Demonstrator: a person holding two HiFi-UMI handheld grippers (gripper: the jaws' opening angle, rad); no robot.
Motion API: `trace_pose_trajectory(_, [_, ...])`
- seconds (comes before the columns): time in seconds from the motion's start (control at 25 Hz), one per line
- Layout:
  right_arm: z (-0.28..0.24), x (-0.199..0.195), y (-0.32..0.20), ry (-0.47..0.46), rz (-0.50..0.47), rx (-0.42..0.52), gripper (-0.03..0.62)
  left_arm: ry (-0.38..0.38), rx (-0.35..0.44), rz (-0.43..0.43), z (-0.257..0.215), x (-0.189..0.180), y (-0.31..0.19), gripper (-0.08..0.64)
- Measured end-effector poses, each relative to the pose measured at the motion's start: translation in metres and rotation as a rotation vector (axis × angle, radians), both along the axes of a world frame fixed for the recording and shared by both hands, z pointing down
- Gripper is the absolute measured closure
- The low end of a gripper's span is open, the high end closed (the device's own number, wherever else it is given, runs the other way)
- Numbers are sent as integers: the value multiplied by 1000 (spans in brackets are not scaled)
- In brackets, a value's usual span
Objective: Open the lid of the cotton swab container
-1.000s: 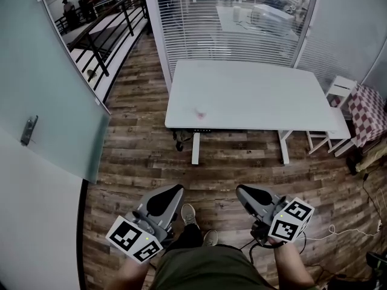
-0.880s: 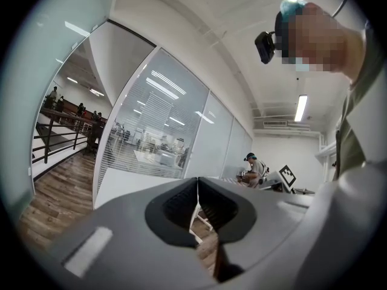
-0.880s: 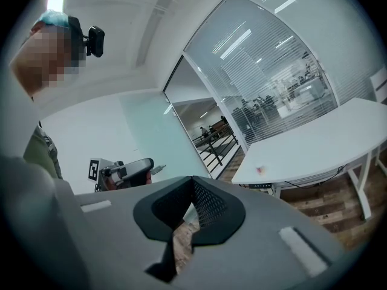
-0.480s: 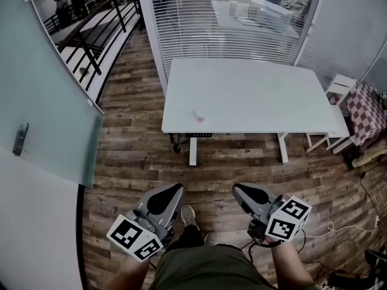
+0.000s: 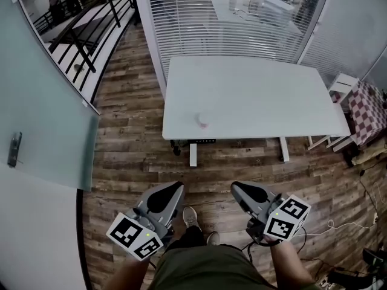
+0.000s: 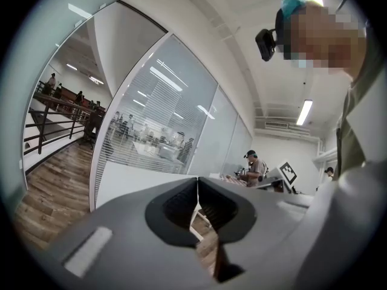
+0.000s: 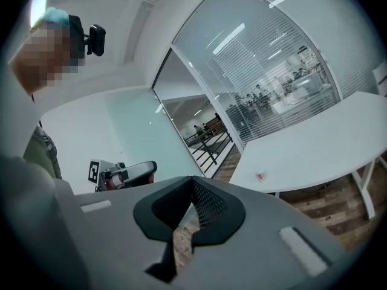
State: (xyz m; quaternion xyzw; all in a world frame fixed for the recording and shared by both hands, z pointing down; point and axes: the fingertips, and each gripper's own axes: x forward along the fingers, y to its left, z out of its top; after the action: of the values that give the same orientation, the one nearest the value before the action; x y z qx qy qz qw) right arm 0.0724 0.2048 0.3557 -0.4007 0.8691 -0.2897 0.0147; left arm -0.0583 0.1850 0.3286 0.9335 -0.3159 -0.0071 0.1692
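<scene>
Head view, L to R: caught a frosted glass panel (image 5: 48,113) at far L, above wood floor (image 5: 133,156). Found L gripper (image 5: 172,191) low in frame, close to person's body, marker cube toward camera, jaws pressed together w/ nothing btwn them. Checked left gripper view for same L gripper (image 6: 197,184): pads tip to tip, no gap, only floor & a table leg visible thru the notch below. Spotted cotton swab container (image 5: 202,121), small & pinkish, sitting on white table (image 5: 260,89) near its front-L edge, well apart from both grippers; lid too small to make out. Noted shoes (image 5: 191,217) on floor btwn the two grippers. Found R gripper (image 5: 238,190) beside the L one, about level w/ it, likewise clamped together & empty. Checked right gripper view for R gripper (image 7: 192,182): pads meeting at tips, container (image 7: 260,176) far off on tabletop. Past table's R end, picked out white stool (image 5: 340,89), then checked cloth (image 5: 370,110). Behind table, saw glass wall w/ blinds (image 5: 230,23).
</scene>
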Motion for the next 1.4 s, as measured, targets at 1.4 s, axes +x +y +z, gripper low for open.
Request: trace_pose_trajectory(1.4, [16, -48, -147, 33, 67, -29, 582, -37, -30, 36, 33, -58, -152, 551])
